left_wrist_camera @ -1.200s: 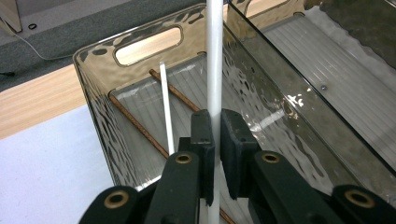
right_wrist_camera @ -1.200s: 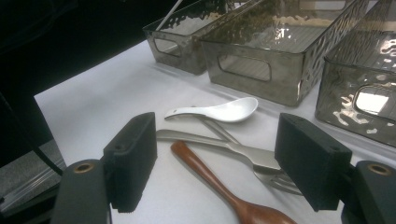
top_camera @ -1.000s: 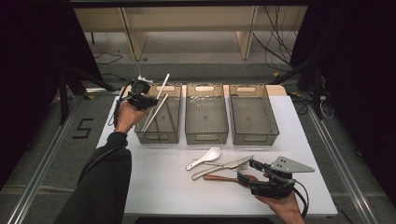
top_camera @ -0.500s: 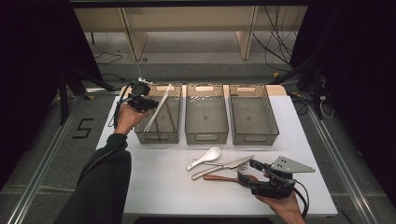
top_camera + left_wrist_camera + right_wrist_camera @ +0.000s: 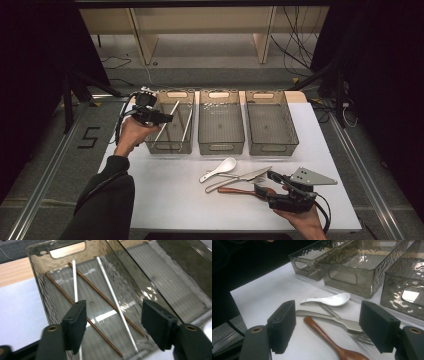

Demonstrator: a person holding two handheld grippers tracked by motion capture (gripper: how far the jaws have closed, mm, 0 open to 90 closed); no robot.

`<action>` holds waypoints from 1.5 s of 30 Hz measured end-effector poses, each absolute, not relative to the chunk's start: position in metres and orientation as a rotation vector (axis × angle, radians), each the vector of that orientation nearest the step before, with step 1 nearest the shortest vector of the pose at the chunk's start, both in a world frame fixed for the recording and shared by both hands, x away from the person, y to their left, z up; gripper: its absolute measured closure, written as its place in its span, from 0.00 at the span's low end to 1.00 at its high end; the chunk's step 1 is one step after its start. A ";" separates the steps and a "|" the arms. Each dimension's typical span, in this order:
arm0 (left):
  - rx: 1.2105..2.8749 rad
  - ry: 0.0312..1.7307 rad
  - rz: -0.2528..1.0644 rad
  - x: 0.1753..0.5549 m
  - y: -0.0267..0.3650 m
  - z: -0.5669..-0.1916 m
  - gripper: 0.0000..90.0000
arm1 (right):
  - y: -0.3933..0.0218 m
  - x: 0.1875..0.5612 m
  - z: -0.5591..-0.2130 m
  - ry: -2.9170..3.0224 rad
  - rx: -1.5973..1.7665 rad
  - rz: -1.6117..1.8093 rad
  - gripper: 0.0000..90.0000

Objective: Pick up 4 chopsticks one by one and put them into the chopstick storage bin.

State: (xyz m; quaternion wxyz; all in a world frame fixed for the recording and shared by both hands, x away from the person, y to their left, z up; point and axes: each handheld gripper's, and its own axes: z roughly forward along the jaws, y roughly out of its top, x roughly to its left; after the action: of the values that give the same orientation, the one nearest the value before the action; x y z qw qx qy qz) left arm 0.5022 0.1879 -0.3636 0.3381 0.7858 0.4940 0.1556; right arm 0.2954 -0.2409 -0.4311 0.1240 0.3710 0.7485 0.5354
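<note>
My left gripper (image 5: pixel 164 118) hovers at the left rim of the left grey bin (image 5: pixel 169 148). Its jaws have just been opening and hold nothing. In the left gripper view the gripper (image 5: pixel 113 315) looks down on two white chopsticks (image 5: pixel 112 302) and two brown chopsticks (image 5: pixel 105 298) lying on that bin's floor. My right gripper (image 5: pixel 264 182) rests open near the table's front right. Between its jaws (image 5: pixel 327 327) lie a wooden spoon (image 5: pixel 324 337) and a metal fork (image 5: pixel 352 327), untouched. A white spoon (image 5: pixel 329 300) lies just beyond them.
Three grey bins stand in a row across the white table (image 5: pixel 165 200); the middle bin (image 5: pixel 221 148) and the right bin (image 5: pixel 272 148) look empty. A table knife (image 5: pixel 247 175) lies by the white spoon (image 5: pixel 220 169). Dark floor surrounds the table.
The white chopsticks held above the left bin a second ago now lie inside it. The left gripper's jaws have opened and the hand drew back to the left. The right gripper kept still.
</note>
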 end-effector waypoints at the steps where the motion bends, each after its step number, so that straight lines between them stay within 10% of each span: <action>1: 2.049 1.278 0.409 0.498 0.187 -0.364 0.37 | -0.241 0.295 -0.431 2.183 1.081 1.560 0.34; 45: 1.879 1.120 0.308 0.371 0.200 -0.410 0.21 | -0.228 0.305 -0.428 2.318 0.996 1.428 0.33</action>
State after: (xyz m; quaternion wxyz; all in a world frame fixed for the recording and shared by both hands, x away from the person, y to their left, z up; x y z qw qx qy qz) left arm 0.3707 0.1997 -0.4100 0.4496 0.7598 0.4528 0.1244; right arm 0.3051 -0.2280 -0.4284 0.1211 0.3410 0.7937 0.4889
